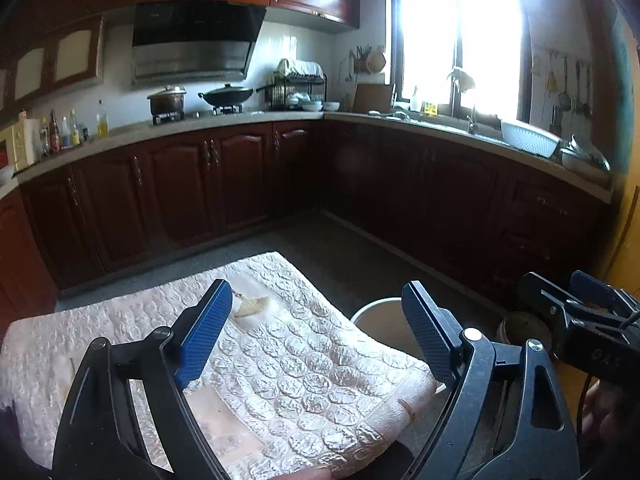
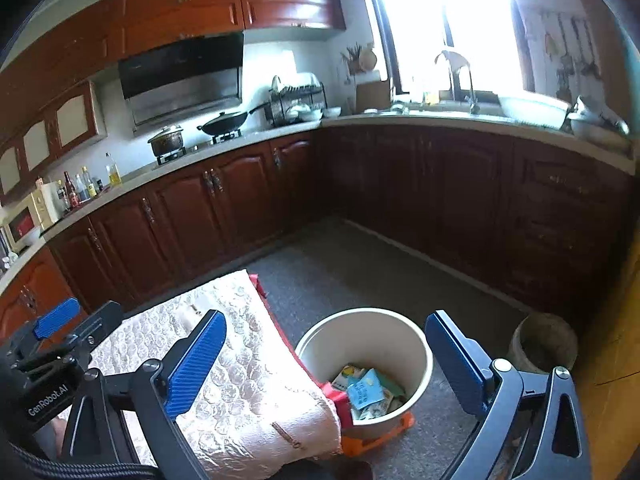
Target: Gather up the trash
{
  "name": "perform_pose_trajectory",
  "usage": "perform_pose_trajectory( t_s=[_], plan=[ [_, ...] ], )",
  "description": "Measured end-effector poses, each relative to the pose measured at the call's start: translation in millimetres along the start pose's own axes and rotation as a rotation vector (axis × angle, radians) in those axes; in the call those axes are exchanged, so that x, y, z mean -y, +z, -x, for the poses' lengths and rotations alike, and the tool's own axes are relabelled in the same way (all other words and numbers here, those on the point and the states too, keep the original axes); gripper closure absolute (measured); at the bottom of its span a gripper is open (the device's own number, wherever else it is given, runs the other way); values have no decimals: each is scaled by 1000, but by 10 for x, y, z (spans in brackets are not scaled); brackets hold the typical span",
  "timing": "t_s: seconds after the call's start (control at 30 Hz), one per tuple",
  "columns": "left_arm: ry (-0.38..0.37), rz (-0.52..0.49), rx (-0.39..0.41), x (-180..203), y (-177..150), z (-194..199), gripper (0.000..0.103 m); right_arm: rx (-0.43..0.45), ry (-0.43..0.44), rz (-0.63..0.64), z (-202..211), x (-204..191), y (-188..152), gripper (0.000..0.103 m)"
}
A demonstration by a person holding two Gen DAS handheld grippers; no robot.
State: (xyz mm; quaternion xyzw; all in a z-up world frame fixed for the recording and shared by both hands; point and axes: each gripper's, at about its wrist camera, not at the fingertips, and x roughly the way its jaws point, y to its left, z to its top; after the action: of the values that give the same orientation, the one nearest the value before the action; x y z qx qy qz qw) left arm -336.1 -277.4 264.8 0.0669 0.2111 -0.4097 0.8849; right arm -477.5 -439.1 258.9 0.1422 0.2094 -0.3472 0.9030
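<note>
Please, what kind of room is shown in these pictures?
A home kitchen, most likely: a wok and a pot sit on a stove under a range hood, with a dish rack on the counter.

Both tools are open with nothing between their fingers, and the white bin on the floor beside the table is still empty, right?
Not quite. The white bin is not empty: the right wrist view shows several packets lying at its bottom. The rest holds: the left tool and right tool are both open with nothing between their fingers, and the bin stands on the floor beside the table.
</note>
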Motion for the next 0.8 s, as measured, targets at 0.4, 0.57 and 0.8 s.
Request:
perform_pose_trajectory(
  t_s=[0.4, 0.57, 0.8],
  plan=[
    [-5, 10, 74, -14, 32, 264, 17, 96, -68, 35, 397, -160, -2, 0],
    [3, 4, 85, 4, 4, 322, 16, 108, -73, 39, 489, -189, 1, 0],
    [16, 15, 102, -45, 12, 345, 16, 110, -71, 34, 522, -185, 1, 0]
  ],
)
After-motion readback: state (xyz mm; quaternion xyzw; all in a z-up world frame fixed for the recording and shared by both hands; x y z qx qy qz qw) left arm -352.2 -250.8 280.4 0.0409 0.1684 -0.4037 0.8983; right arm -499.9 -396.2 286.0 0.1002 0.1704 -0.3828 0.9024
